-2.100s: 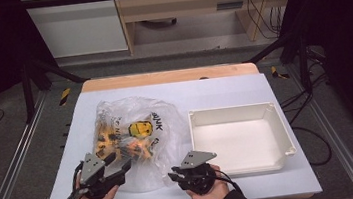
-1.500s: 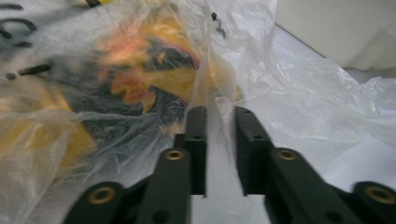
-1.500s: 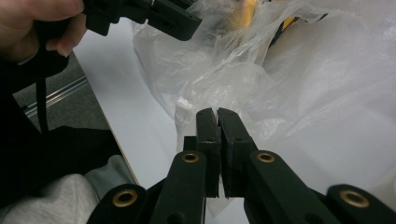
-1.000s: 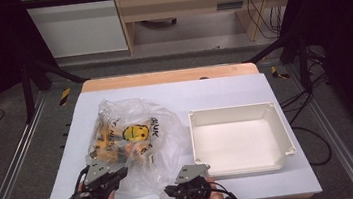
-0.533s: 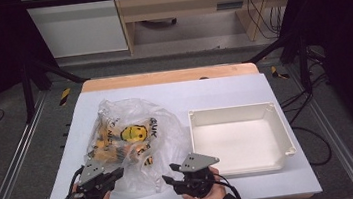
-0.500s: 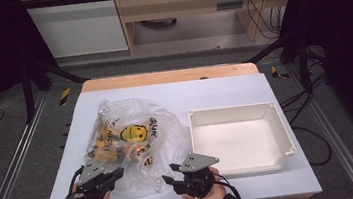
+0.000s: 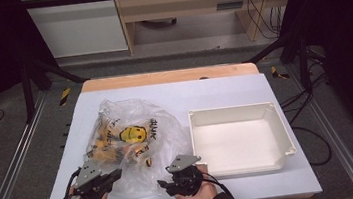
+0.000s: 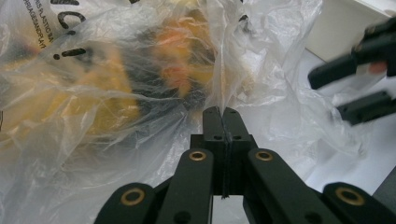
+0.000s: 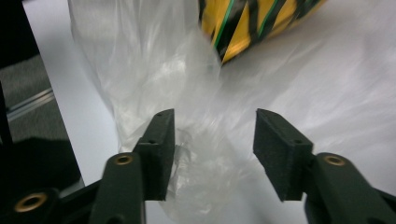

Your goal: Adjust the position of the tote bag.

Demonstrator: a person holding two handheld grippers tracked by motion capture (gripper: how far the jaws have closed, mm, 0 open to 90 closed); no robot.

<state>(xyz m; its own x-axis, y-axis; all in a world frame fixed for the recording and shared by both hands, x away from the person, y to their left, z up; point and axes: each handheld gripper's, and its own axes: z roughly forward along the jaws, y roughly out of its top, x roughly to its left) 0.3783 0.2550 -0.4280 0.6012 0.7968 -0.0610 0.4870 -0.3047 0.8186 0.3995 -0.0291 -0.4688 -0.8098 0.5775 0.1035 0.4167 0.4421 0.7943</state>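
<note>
A clear plastic bag [image 7: 132,145] lies on the left half of a white table [image 7: 244,92], with its near edge just in front of two hand-held grippers. To its right, close beside it, stands an empty white tray [image 7: 241,137].

The left gripper [image 7: 104,180] is clamped tight on a fold of the bag's film; in the left gripper view its jaws meet with only the thin plastic pinched between them [image 8: 223,116]. The right gripper [image 7: 166,185] has just been opening. Its jaws stand about half apart, with crumpled film between them but not pressed by either pad [image 9: 156,140].

The step in hand looks like opening the bag's mouth. To do it well, the left grip should probably hold steady as an anchor. The right gripper would need to close on a single layer of film, not a bunched wad, then pull gently away from the left. A hard tug could tear the plastic or drag the whole bag.

The bag is thin, glossy and heavily wrinkled, printed with a yellow smiley face [image 7: 133,133] and black lettering. Inside are small packets [image 9: 252,23], yellow with black and green stripes, shiny and loosely heaped. The tray is smooth, rigid and rectangular, with low walls.
</note>
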